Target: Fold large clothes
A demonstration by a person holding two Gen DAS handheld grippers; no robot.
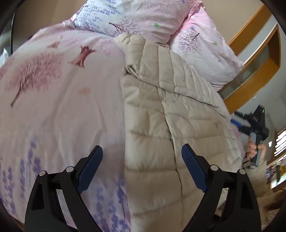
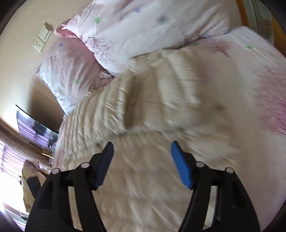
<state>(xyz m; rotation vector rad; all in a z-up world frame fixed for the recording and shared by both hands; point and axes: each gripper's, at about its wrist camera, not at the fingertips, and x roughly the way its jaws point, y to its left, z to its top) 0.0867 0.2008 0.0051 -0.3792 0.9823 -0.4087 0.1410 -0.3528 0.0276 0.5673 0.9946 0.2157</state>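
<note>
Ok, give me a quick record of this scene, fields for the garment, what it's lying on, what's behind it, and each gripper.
garment: beige quilted jacket, one side folded over the body
surface: pink floral bedspread
behind: pillows at the head of the bed
left gripper: open, above the jacket's near edge, holding nothing
right gripper: open, over the jacket, holding nothing
image: right wrist view blurred

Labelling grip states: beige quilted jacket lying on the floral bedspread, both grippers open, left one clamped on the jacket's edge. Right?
Not quite. The left gripper is open and clamped on nothing: in the left wrist view its jaws stand wide above the beige quilted jacket, pads clear of the fabric. The rest holds: jacket on the floral bedspread, right gripper open too.
</note>
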